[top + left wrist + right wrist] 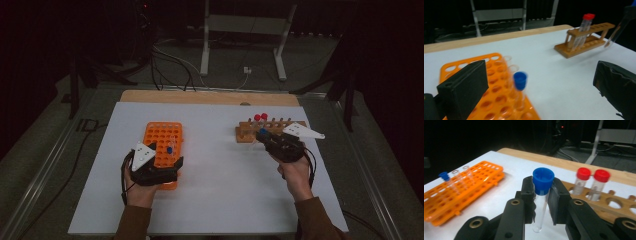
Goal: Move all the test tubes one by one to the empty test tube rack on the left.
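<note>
An orange tube rack (164, 134) lies at the table's left, with a blue-capped tube (170, 149) and a few clear uncapped tubes standing in it. My left gripper (166, 156) is open over the rack's near end. Its jaws stand wide apart on either side of that blue-capped tube (519, 82), not touching it. At the right, a wooden rack (272, 128) carries two red-capped tubes (260, 117). My right gripper (542, 195) is shut on a second blue-capped tube (541, 185), held upright just in front of the wooden rack (624, 207) near the red-capped tubes (583, 173).
The white mat (220, 190) covers a wooden tabletop (210, 97). Beyond the table's far edge are cables and a white frame (242, 30) on the floor. Several holes of the wooden rack to the right of the red-capped tubes are vacant.
</note>
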`<state>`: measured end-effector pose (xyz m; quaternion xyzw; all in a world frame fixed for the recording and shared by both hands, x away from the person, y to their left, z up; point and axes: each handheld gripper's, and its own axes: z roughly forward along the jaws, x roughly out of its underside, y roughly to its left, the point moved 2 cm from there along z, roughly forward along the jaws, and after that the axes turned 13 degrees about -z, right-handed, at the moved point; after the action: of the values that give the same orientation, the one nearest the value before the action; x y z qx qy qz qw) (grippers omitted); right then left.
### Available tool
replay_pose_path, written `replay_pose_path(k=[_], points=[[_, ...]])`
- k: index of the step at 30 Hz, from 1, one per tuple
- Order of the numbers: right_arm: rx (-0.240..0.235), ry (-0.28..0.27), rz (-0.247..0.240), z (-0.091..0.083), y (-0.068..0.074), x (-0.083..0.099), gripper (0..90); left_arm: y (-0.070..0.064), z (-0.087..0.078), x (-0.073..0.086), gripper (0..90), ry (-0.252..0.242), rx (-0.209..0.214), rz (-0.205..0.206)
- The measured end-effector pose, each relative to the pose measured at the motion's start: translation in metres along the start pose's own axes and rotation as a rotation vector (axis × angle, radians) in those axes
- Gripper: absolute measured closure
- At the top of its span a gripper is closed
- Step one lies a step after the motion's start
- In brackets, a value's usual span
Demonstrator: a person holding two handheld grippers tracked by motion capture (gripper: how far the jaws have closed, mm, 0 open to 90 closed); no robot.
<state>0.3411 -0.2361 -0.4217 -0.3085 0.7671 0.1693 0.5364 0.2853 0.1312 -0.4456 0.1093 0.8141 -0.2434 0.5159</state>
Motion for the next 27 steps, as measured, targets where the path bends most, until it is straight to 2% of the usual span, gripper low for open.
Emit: replay_pose_path(k=[14,22,27], points=[[-0.073,-0.008,-0.045,0.002,0.030,-0.006,76.2,-0.039,0.026,-0.007,0.4,0.026,0.095,0.063],[-0.113,-0.007,-0.071,0.004,0.046,-0.009,76.3,-0.062,0.047,-0.004,1.2,0.071,0.137,0.105],[-0.140,-0.006,-0.074,0.006,0.055,-0.010,76.3,-0.077,0.060,0.000,1.5,0.095,0.165,0.114]])
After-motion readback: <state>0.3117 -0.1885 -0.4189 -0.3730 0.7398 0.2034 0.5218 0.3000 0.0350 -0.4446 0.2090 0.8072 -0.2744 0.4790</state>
